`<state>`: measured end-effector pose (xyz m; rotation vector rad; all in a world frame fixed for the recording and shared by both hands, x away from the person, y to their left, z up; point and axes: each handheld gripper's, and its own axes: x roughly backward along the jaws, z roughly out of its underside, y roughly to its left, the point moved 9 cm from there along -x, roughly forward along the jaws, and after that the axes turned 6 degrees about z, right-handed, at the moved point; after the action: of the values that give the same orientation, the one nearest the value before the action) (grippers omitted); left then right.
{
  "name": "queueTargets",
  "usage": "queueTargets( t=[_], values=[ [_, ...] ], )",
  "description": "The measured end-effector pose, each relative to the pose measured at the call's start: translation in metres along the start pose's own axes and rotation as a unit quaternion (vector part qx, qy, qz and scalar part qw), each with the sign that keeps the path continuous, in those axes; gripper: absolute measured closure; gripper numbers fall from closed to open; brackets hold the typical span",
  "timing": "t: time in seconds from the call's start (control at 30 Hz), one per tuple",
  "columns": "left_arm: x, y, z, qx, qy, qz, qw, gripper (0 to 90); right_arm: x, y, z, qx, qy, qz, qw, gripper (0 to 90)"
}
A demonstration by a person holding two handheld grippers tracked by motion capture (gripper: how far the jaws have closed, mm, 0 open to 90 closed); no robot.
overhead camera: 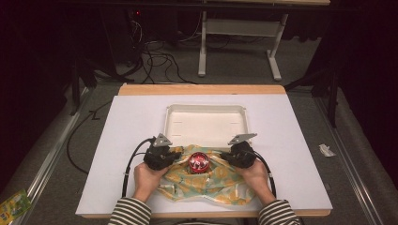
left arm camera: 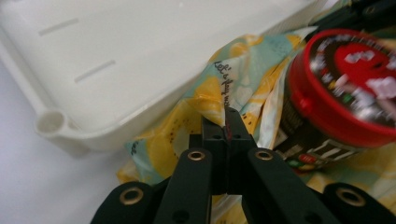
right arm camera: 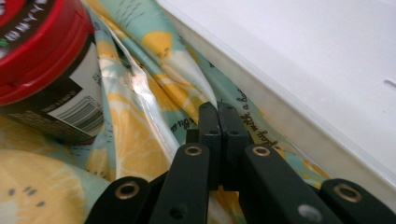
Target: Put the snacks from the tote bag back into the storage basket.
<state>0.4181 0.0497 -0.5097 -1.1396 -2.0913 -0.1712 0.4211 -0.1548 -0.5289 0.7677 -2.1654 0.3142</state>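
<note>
High view: hands hide where both grippers' fingers pinch the cloth [overhead camera: 206,185].

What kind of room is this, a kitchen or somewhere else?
Probably a recording lab or workshop, not a kitchen. A white work board lies on a wooden table, black cables trail over the grey carpeted floor, and bare metal desk legs stand behind in a dark room.

A white table top [overhead camera: 126,140] with a wooden far edge carries two things directly. A shallow white plastic tray [overhead camera: 205,110] sits at its middle. Just in front, touching the tray's near rim, lies a crumpled lemon-print bag [overhead camera: 218,187] in teal and yellow.
</note>
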Motion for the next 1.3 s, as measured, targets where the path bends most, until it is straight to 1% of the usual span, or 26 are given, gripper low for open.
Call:
queueTargets(
  t=[0.07,0.1,0.17,0.23,0.27,0.37,0.4,0.43,0.47,0.5,0.53,0.57,0.6,0.63,0.67,0.73,0.8,0.83,0.87,0.9,0.97,1.07,1.1,1.17,1.23,1.3],
  values=[
    [-0.004,0.002,0.009,0.003,0.009,-0.001,1.0000,90.0,-0.002,0.000,0.001,-0.003,0.004,0.001,1.0000,90.0],
    [-0.007,0.005,0.016,0.012,0.012,-0.001,0.9999,90.0,-0.004,-0.001,0.003,-0.001,0.010,0.004,0.9999,90.0],
    [-0.010,0.008,0.020,0.011,0.019,-0.011,0.9997,90.0,-0.006,-0.002,0.005,0.006,0.019,0.009,0.9998,90.0],
    [-0.013,0.010,0.022,0.012,0.024,-0.016,0.9995,90.0,-0.007,-0.002,0.005,0.001,0.017,0.012,0.9998,90.0],
    [-0.014,0.010,0.022,0.012,0.023,-0.019,0.9995,90.0,-0.007,-0.004,0.005,0.005,0.017,0.015,0.9997,90.0],
    [-0.015,0.010,0.022,0.009,0.022,-0.024,0.9994,90.0,-0.007,-0.004,0.005,-0.004,0.017,0.018,0.9997,90.0],
    [-0.015,0.011,0.022,0.009,0.019,-0.027,0.9994,90.0,-0.007,-0.005,0.005,-0.006,0.017,0.024,0.9995,88.7],
    [-0.015,0.011,0.023,0.010,0.017,-0.028,0.9994,90.0,-0.004,-0.008,0.006,-0.012,0.010,0.031,0.9994,81.6],
    [-0.015,0.011,0.023,0.010,0.017,-0.028,0.9994,90.0,0.000,-0.008,0.006,-0.021,0.002,0.032,0.9993,77.1],
    [-0.015,0.010,0.023,0.007,0.016,-0.031,0.9994,90.0,0.005,-0.009,0.005,-0.027,-0.009,0.031,0.9991,74.9],
    [-0.015,0.010,0.023,0.007,0.016,-0.031,0.9994,90.0,0.005,-0.009,0.005,-0.027,-0.009,0.031,0.9991,74.9],
    [-0.015,0.010,0.023,0.006,0.015,-0.031,0.9994,90.0,0.017,-0.009,0.002,-0.037,-0.037,0.031,0.9981,73.3],
    [-0.016,0.010,0.023,0.005,0.015,-0.032,0.9994,90.0,0.017,-0.009,0.002,-0.037,-0.037,0.031,0.9981,73.3],
    [-0.016,0.009,0.023,0.001,0.014,-0.034,0.9993,90.0,0.032,-0.007,-0.002,-0.040,-0.068,0.033,0.9964,73.9],
    [-0.016,0.009,0.023,0.000,0.013,-0.035,0.9993,90.0,0.039,-0.005,-0.004,-0.041,-0.081,0.030,0.9954,75.3],
    [-0.016,0.008,0.023,0.000,0.013,-0.035,0.9993,90.0,0.052,0.003,-0.005,-0.035,-0.099,0.026,0.9941,81.0],
    [-0.016,0.008,0.023,-0.001,0.013,-0.035,0.9993,90.0,0.060,0.013,-0.004,-0.023,-0.107,0.014,0.9939,85.8],
    [-0.016,0.007,0.023,-0.001,0.012,-0.036,0.9993,90.0,0.060,0.013,-0.004,-0.023,-0.107,0.014,0.9939,85.8],
    [-0.016,0.007,0.023,-0.002,0.011,-0.037,0.9993,90.0,0.062,0.019,-0.003,-0.018,-0.106,0.007,0.9942,86.9],
    [-0.016,0.007,0.023,-0.005,0.011,-0.038,0.9992,90.0,0.062,0.030,-0.001,-0.004,-0.101,-0.004,0.9948,87.9],
    [-0.016,0.007,0.023,-0.006,0.008,-0.038,0.9992,90.0,0.057,0.038,0.003,0.009,-0.090,-0.012,0.9958,88.3],
    [-0.016,0.006,0.023,-0.011,0.010,-0.035,0.9993,89.9,0.043,0.041,0.010,0.009,-0.069,-0.013,0.9975,88.2],
    [-0.015,0.004,0.023,-0.021,0.011,-0.030,0.9993,89.0,0.038,0.039,0.013,0.008,-0.063,-0.010,0.9979,88.2],
    [-0.013,0.001,0.023,-0.027,0.006,-0.024,0.9993,84.0,0.031,0.035,0.017,-0.005,-0.049,-0.005,0.9988,87.9],
    [-0.011,0.000,0.022,-0.026,0.001,-0.020,0.9995,74.6,0.026,0.030,0.019,-0.012,-0.043,0.000,0.9990,87.4],
    [-0.006,-0.006,0.019,-0.027,-0.011,-0.006,0.9996,64.4,0.023,0.027,0.020,-0.018,-0.036,0.003,0.9992,87.0]
  ],
)
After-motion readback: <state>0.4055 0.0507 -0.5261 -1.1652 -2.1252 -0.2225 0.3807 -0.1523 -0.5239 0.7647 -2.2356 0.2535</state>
